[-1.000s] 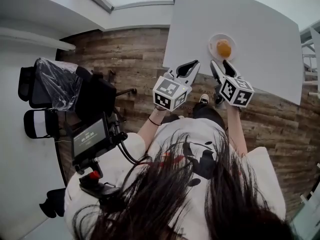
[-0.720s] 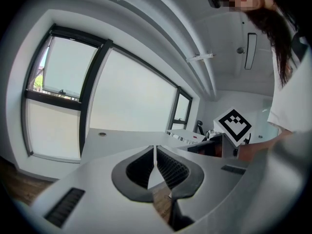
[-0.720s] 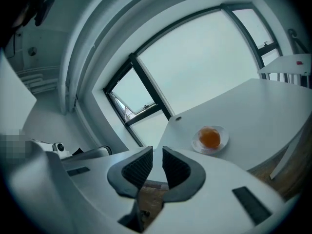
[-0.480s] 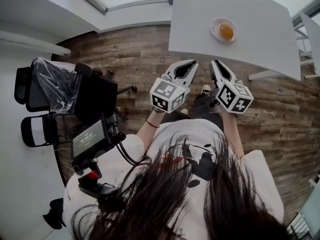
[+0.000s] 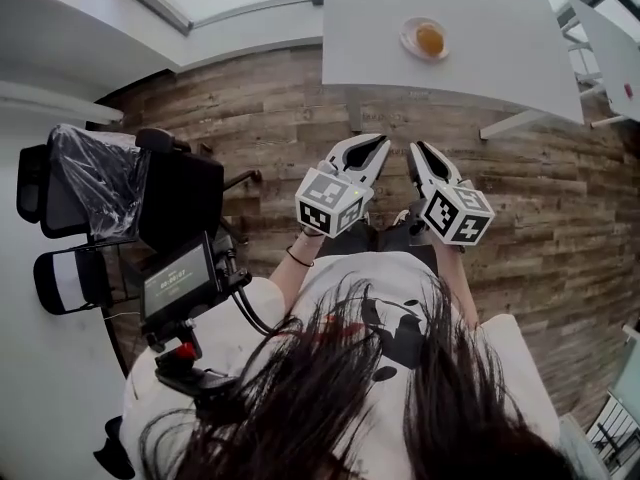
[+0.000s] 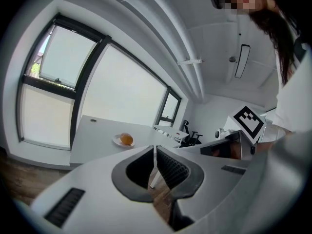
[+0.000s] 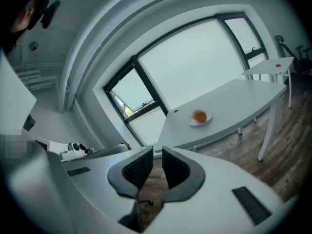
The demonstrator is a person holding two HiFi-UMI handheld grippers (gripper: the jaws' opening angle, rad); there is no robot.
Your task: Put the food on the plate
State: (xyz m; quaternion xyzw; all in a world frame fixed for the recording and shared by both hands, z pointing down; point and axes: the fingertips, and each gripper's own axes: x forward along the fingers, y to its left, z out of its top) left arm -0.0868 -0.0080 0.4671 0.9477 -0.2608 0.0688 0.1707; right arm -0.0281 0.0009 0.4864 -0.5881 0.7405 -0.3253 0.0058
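Food: a round orange piece point(image 5: 430, 38) lies on the white plate point(image 5: 405, 40), on the far part of the surface point(image 5: 500, 18).
Right gripper point(image 5: 416, 150): the pads are pressed together with nothing between them. A second ago they stood spread, close beside the plate.
Left gripper point(image 5: 378, 143): the jaws are drawn together and empty, level with my right gripper and just beside it.
Position: both of my grippers hang over the wooden floor point(image 5: 540, 188), well apart from the surface. A second ago their tips reached its near edge.
Change: I have drawn back from the surface, so the plate now sits small and distant in both gripper views.
Meaning for the task: I judge the placement done. The food rests on the plate, nothing touches it, and closing the right gripper on nothing reads as the end of the release.
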